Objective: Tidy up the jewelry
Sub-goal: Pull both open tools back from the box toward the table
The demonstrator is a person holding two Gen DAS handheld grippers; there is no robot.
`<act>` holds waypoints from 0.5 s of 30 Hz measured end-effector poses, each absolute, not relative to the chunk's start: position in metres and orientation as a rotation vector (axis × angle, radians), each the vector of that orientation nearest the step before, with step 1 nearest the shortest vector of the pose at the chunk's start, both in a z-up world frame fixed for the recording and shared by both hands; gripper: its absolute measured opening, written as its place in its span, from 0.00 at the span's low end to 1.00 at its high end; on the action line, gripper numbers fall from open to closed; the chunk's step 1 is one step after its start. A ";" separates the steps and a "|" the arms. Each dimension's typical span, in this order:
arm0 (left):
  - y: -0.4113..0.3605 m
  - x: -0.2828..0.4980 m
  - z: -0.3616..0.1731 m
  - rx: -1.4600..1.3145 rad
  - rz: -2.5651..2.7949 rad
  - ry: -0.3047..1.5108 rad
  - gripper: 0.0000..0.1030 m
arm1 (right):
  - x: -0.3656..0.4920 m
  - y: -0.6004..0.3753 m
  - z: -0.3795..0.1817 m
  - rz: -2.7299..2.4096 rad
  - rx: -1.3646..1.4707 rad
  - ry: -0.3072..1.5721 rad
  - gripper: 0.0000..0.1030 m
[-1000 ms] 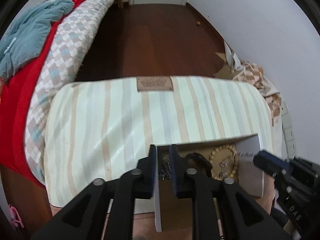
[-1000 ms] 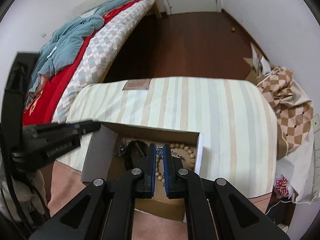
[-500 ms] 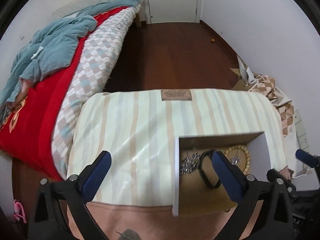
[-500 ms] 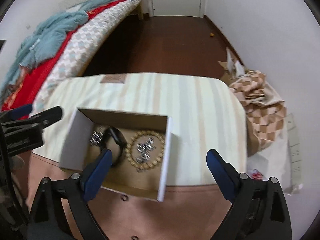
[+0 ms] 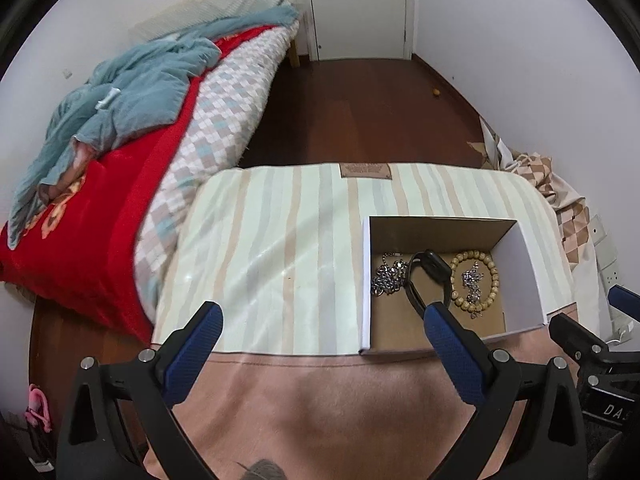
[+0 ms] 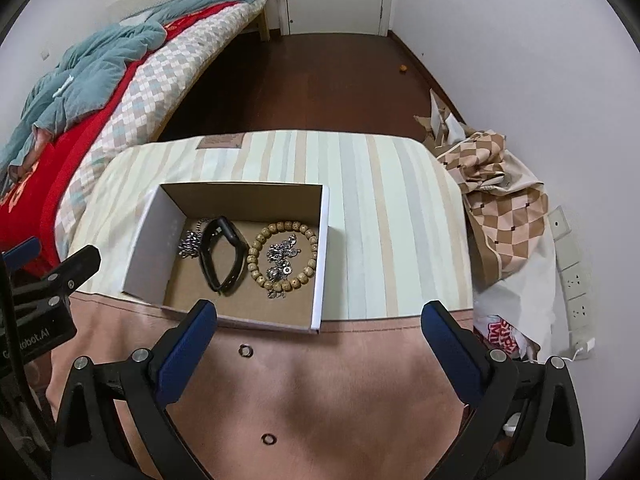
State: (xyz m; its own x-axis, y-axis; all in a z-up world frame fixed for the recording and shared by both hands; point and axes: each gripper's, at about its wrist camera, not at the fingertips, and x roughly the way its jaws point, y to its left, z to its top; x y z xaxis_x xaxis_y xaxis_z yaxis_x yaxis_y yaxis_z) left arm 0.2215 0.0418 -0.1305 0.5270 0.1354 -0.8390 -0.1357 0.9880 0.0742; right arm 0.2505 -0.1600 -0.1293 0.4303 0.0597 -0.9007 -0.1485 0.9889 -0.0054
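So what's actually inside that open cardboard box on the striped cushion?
Inside the open cardboard box: a silver chain, a black wristband and a wooden bead bracelet ringing a silver chain cluster. The near wall hides the floor's front edge.

1. Left wrist view looks down and forward from nearby, with the box point(image 5: 448, 280) to its right.
2. Right wrist view faces likewise, box point(image 6: 240, 248) to its left; both share the bed point(image 5: 120, 160).

Left black gripper point(image 6: 48, 280) body: "obot.AI", partly cut off
Right black gripper point(image 5: 600, 336) body: "DA", cut off
White-and-red plastic bag point(image 6: 504, 332): red letters, unreadable
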 end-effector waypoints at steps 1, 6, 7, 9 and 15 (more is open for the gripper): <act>0.042 0.218 -0.127 -0.001 0.163 0.997 1.00 | 0.245 -0.160 -0.124 0.130 -0.085 1.108 1.00; 0.039 0.193 -0.106 0.018 0.178 0.939 1.00 | 0.222 -0.159 -0.099 0.134 -0.074 1.066 1.00; 0.039 0.186 -0.101 0.019 0.181 0.930 1.00 | 0.218 -0.159 -0.093 0.133 -0.076 1.055 1.00; 0.040 0.175 -0.094 0.012 0.178 0.917 1.00 | 0.209 -0.159 -0.084 0.132 -0.079 1.036 1.00; 0.039 0.146 -0.070 0.000 0.181 0.862 1.00 | 0.182 -0.159 -0.055 0.122 -0.081 0.973 1.00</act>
State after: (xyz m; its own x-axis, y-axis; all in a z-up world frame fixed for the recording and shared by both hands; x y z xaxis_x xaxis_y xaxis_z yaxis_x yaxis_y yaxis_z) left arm 0.1462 0.0391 -0.0704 0.6363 0.1582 -0.7550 -0.1581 0.9847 0.0732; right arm 0.1819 -0.1592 -0.0546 0.5566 0.0670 -0.8281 -0.1398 0.9901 -0.0138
